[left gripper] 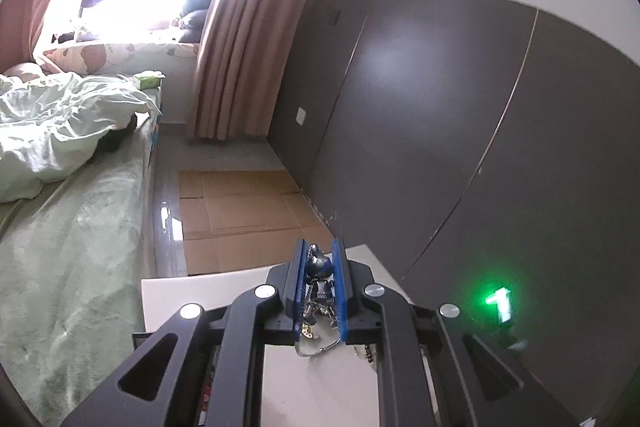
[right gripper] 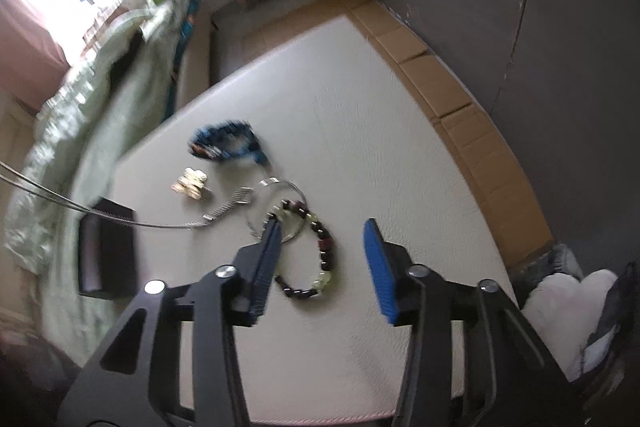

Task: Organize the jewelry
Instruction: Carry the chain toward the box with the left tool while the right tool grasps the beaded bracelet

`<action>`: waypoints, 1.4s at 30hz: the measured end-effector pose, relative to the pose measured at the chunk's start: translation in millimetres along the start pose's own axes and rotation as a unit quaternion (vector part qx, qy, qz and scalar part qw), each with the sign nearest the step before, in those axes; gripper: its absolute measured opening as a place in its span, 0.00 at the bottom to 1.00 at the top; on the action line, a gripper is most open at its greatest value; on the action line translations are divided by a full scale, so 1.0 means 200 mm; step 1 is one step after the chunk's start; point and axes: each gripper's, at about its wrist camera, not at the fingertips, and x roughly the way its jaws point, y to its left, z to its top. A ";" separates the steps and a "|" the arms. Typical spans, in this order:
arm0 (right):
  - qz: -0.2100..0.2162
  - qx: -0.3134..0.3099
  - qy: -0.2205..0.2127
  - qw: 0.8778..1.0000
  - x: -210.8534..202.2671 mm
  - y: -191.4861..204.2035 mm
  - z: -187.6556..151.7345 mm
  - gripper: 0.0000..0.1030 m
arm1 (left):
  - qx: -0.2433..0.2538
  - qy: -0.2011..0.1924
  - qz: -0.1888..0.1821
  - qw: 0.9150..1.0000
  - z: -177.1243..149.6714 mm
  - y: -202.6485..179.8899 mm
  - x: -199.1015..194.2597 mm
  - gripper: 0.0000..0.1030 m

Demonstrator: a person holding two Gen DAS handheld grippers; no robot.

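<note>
Right wrist view: our right gripper (right gripper: 322, 259), spread and pinching nothing, hangs over the beaded bracelet (right gripper: 318, 251), whose long axis runs fore-aft between its jaws on the surface (right gripper: 360, 115).

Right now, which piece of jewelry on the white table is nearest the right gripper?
The bead bracelet, dark red with a few pale beads. It lies just ahead of the open jaws of the right gripper. The blue bracelet and gold piece lie farther off.

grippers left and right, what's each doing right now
left gripper: shut on a small blue and silver charm.
right gripper: open, holding nothing, above the beaded bracelet.
</note>
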 end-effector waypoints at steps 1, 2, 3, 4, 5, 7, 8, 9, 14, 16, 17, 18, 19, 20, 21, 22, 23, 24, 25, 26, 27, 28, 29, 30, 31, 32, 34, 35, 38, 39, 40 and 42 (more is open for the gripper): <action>-0.009 -0.006 0.007 1.000 0.04 0.01 0.00 0.40 | -0.002 -0.005 -0.001 1.000 0.01 0.00 -0.03 0.10; -0.019 -0.011 0.014 1.000 0.07 0.02 0.00 0.39 | -0.003 -0.010 -0.003 1.000 0.03 0.00 -0.05 0.10; -0.031 -0.019 0.019 0.999 0.10 0.03 0.00 0.38 | -0.004 -0.014 -0.005 1.000 0.03 0.01 -0.07 0.10; -0.039 -0.025 0.023 0.999 0.12 0.05 0.00 0.37 | -0.002 -0.020 -0.006 1.000 0.05 0.00 -0.10 0.10; -0.048 -0.033 0.027 0.998 0.14 0.06 -0.01 0.37 | -0.003 -0.023 -0.006 1.000 0.05 0.01 -0.12 0.10; -0.072 -0.055 0.026 0.996 0.16 0.10 -0.02 0.37 | -0.004 -0.031 -0.008 0.999 0.07 0.01 -0.17 0.10; -0.083 -0.066 0.025 0.994 0.17 0.12 -0.03 0.37 | -0.003 -0.036 -0.008 0.999 0.08 0.02 -0.19 0.10; -0.094 -0.076 0.023 0.992 0.18 0.14 -0.04 0.37 | -0.004 -0.038 -0.007 0.999 0.08 0.02 -0.20 0.10; -0.101 -0.109 0.022 0.989 0.20 0.20 -0.07 0.09 | -0.009 -0.056 -0.005 0.998 0.12 0.05 -0.29 0.10; -0.088 -0.120 0.024 0.989 0.21 0.23 -0.07 0.09 | -0.003 -0.064 -0.001 0.998 0.13 0.04 -0.33 0.10; -0.085 -0.123 0.022 0.988 0.20 0.24 -0.07 0.08 | -0.001 -0.068 -0.001 0.998 0.14 0.03 -0.35 0.10; -0.080 -0.125 0.015 0.989 0.19 0.25 -0.07 0.08 | 0.002 -0.073 0.000 0.997 0.15 0.03 -0.38 0.10; -0.075 -0.125 0.011 0.989 0.17 0.26 -0.06 0.08 | 0.002 -0.078 0.000 0.997 0.16 0.02 -0.40 0.10; -0.070 -0.125 0.007 0.990 0.16 0.27 -0.06 0.08 | 0.002 -0.083 0.000 0.997 0.17 0.02 -0.42 0.10; -0.065 -0.125 0.003 0.990 0.15 0.29 -0.06 0.08 | 0.000 -0.089 0.001 0.996 0.17 0.03 -0.45 0.10; -0.062 -0.126 -0.001 0.990 0.14 0.30 -0.06 0.08 | -0.003 -0.097 0.003 0.995 0.19 0.03 -0.48 0.10; -0.060 -0.128 -0.005 0.990 0.12 0.31 -0.06 0.08 | -0.004 -0.102 0.005 0.995 0.20 0.04 -0.50 0.10; -0.056 -0.131 -0.009 0.990 0.12 0.33 -0.05 0.08 | -0.004 -0.109 0.008 0.994 0.21 0.05 -0.52 0.10; -0.053 -0.133 -0.010 0.990 0.11 0.34 -0.06 0.08 | -0.001 -0.116 0.011 0.993 0.23 0.05 -0.55 0.10; -0.051 -0.135 -0.010 0.989 0.11 0.35 -0.06 0.08 | -0.002 -0.120 0.012 0.993 0.24 0.06 -0.57 0.10; -0.051 -0.136 -0.010 0.989 0.11 0.36 -0.06 0.08 | -0.004 -0.123 0.012 0.992 0.25 0.07 -0.58 0.10; -0.051 -0.138 -0.011 0.989 0.10 0.35 -0.06 0.08 | -0.006 -0.126 0.014 0.992 0.26 0.09 -0.60 0.10; -0.052 -0.138 -0.011 0.989 0.10 0.36 -0.07 0.08 | -0.007 -0.129 0.018 0.991 0.27 0.10 -0.60 0.10; -0.052 -0.137 -0.012 0.989 0.10 0.36 -0.06 0.08 | -0.009 -0.132 0.021 0.991 0.27 0.11 -0.61 0.10; -0.052 -0.136 -0.013 0.989 0.10 0.36 -0.07 0.08 | -0.011 -0.134 0.022 0.991 0.28 0.12 -0.62 0.10; -0.053 -0.135 -0.013 0.989 0.09 0.35 -0.07 0.08 | -0.012 -0.137 0.023 0.990 0.28 0.13 -0.63 0.10; -0.053 -0.134 -0.015 0.990 0.10 0.36 -0.06 0.08 | -0.012 -0.142 0.024 0.990 0.29 0.14 -0.66 0.10; -0.053 -0.134 -0.015 0.990 0.10 0.37 -0.06 0.08 | -0.012 -0.144 0.021 0.989 0.29 0.15 -0.67 0.10; -0.050 -0.135 -0.017 0.989 0.10 0.38 -0.05 0.08 | -0.011 -0.152 0.019 0.988 0.30 0.15 -0.71 0.10; -0.049 -0.136 -0.018 0.989 0.10 0.39 -0.05 0.08 | -0.010 -0.153 0.018 0.988 0.30 0.15 -0.71 0.10; -0.048 -0.137 -0.017 0.989 0.11 0.40 -0.04 0.08 | -0.008 -0.153 0.017 0.988 0.30 0.15 -0.71 0.10; -0.046 -0.138 -0.017 0.989 0.12 0.42 -0.03 0.08 | -0.006 -0.150 0.020 0.989 0.31 0.15 -0.70 0.10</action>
